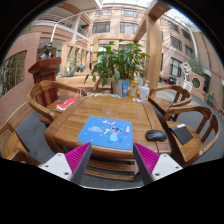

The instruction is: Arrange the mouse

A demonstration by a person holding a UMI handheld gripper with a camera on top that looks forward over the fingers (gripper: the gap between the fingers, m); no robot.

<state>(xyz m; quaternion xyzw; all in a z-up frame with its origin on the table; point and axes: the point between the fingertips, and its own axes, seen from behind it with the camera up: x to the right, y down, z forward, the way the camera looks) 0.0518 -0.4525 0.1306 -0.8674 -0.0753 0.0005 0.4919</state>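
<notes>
A wooden desk (75,120) is seen from the tool (112,162), which is held above the near edge and looks forward across the top. The two fingers of the tool are spread apart, with their pink pads (78,160) facing one another, and nothing is held between them.

A dark computer mouse (156,135) is resting on the desk ahead of the tool and off to its right, beyond the right finger and well apart from it. It is seen as a low oval whose long axis appears to run roughly across the line of the fingers, though its front and back cannot be told apart. A blue mouse mat (105,130) with a pale pattern is laid almost straight ahead of the gap between the fingers, to the left of the mouse, and the two are not touching.

A dark notebook (182,133) is lying further right, beyond the mouse. A red item (66,103) is set ahead to the left, and bottles (133,90) and a potted plant (117,62) are stood at the far end. Wooden chairs (45,98) are placed around.

The mouse is judged still to be fetched: a swing to the right and forward would be needed, then a carry leftward to the mat.
</notes>
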